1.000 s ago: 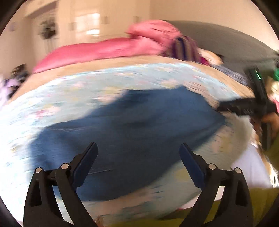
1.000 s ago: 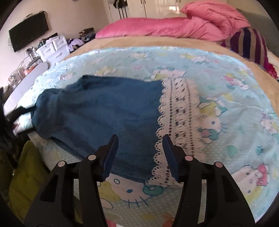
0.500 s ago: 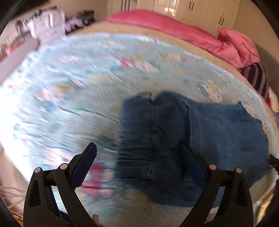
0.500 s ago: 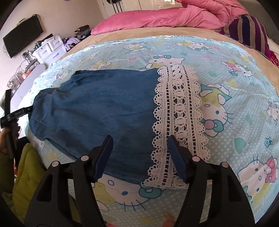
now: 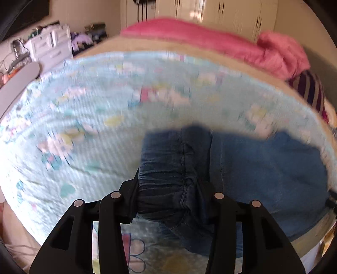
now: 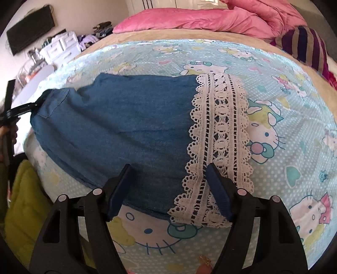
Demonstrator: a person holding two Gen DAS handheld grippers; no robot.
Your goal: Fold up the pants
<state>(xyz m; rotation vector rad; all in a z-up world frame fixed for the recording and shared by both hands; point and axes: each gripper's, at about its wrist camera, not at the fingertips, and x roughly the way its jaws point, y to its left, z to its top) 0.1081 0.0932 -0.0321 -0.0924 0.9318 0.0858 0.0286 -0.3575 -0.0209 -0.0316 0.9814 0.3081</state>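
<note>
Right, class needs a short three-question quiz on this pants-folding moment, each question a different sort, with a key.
1. True or false: the left tool is shut on the elastic waistband of the denim pants.
2. Multiple choice: the right tool is A) open over the lace hem, B) shut on the lace hem, C) gripping the pink duvet.
3. Fill in: the pants lie on a ____ bedsheet with a cartoon cat print.

Key: 1 true; 2 A; 3 light blue.
</note>
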